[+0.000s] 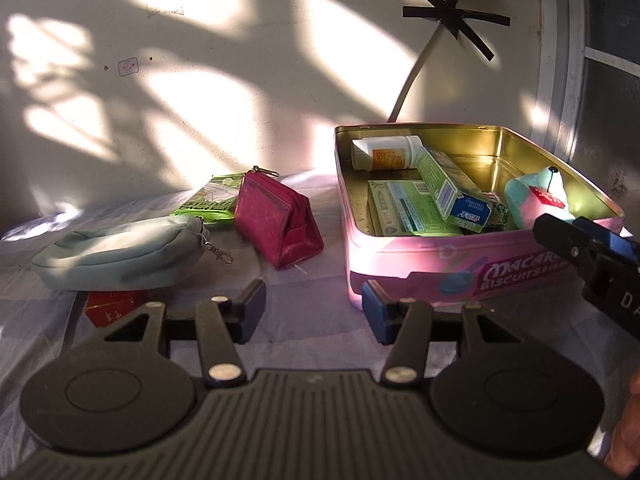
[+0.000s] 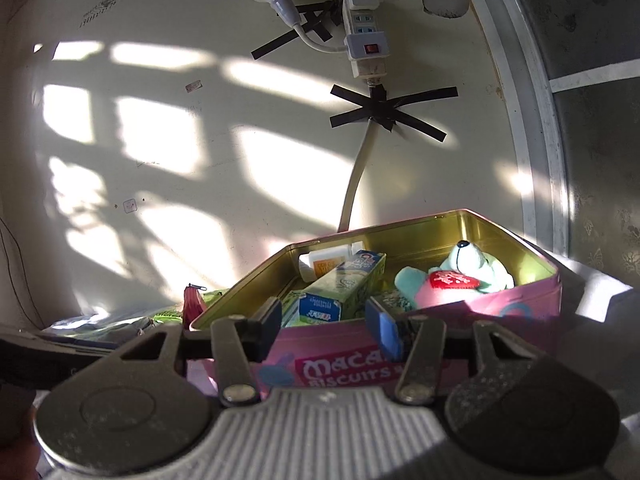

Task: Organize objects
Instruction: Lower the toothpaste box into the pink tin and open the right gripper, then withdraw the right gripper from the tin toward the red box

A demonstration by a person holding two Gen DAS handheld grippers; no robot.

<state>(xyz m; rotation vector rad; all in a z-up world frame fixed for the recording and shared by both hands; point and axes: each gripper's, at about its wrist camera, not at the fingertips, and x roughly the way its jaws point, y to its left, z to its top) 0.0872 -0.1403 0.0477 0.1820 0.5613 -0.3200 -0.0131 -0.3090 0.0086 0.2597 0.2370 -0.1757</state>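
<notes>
Sunlit wall behind, cloth-covered tabletop (image 1: 312,320) with the biscuit tin (image 1: 420,256) already holding boxes, bottle and plush, red purse (image 1: 280,220) and grey pouch (image 1: 120,252) lying just left, probably next; left gripper (image 1: 314,312) and right gripper (image 2: 324,332) both parted, empty.

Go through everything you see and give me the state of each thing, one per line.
Tin: open, no lid on, partly filled.
Pill bottle: capped, lying in tin.
Red purse: closed, outside tin.
Grey pouch: zipped, outside tin.
Left gripper: open, empty.
Right gripper: open, empty.
</notes>
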